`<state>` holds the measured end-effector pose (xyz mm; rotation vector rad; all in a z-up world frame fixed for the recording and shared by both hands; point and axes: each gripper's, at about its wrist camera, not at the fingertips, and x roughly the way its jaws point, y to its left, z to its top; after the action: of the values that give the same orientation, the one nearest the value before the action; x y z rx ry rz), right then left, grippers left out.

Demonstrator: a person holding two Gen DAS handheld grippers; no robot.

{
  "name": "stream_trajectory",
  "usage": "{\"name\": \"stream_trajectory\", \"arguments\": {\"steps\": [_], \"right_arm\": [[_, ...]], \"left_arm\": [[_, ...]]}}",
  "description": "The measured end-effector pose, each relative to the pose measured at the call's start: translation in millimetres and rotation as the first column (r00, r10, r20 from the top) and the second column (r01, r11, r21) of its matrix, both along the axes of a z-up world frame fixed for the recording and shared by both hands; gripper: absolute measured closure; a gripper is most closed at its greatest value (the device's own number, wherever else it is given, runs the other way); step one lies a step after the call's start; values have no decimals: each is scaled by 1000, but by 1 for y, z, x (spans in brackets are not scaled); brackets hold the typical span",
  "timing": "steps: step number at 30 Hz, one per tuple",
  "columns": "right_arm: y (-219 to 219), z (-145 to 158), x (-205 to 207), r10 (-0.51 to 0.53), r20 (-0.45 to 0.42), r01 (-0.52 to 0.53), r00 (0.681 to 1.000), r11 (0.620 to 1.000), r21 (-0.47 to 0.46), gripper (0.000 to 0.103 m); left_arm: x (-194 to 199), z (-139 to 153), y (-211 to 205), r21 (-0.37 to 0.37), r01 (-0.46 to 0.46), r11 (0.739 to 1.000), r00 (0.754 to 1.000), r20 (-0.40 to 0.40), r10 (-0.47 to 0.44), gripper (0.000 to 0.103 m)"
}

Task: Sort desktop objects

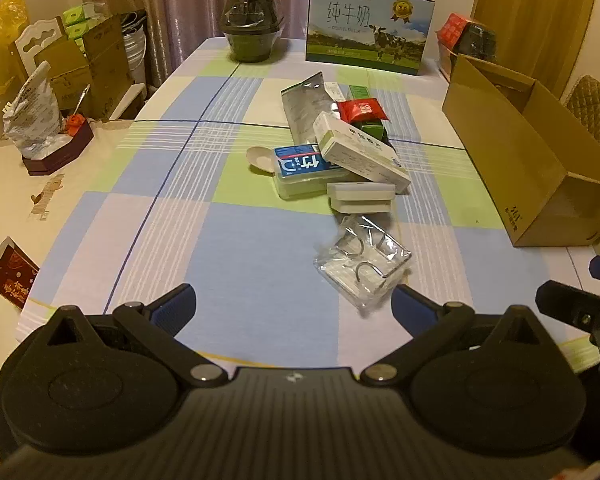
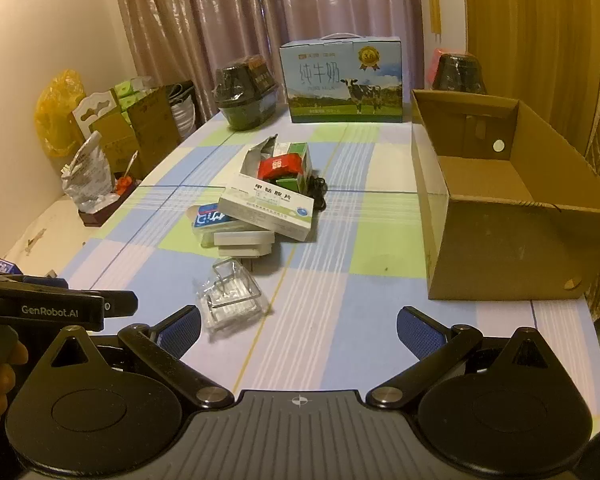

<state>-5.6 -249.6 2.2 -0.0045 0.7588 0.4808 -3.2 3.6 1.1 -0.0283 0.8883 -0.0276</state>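
A pile of small objects lies mid-table: a white medicine box [image 1: 360, 152] [image 2: 266, 206], a blue-labelled plastic box [image 1: 304, 170] [image 2: 212, 220], a white flat case [image 1: 360, 196] [image 2: 242, 242], a red packet [image 1: 362, 110] [image 2: 280, 166], a green box [image 2: 300, 164] and a silver pouch [image 1: 306, 104]. A clear plastic pack with metal rings [image 1: 364, 262] [image 2: 230, 296] lies nearest. An open cardboard box [image 1: 528, 164] [image 2: 500, 200] stands at the right. My left gripper [image 1: 294, 308] is open and empty, just short of the clear pack. My right gripper [image 2: 298, 328] is open and empty, to the right of the pack.
A milk carton box [image 1: 366, 26] [image 2: 342, 80] and a dark wrapped bowl [image 1: 252, 24] [image 2: 246, 94] stand at the far table edge. Cardboard boxes and bags [image 1: 84, 60] crowd the left side. A side table with a foil bag [image 1: 34, 116] is at left.
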Motion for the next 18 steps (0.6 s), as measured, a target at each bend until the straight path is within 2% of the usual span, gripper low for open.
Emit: {"name": "stream_trajectory", "arguments": {"steps": [18], "right_arm": [[-3,-2,1,-3,-7,3,1000,1000,3,2]], "left_arm": [[3,2,-1,-1,-5,1000,1000,-4,5,1]]}}
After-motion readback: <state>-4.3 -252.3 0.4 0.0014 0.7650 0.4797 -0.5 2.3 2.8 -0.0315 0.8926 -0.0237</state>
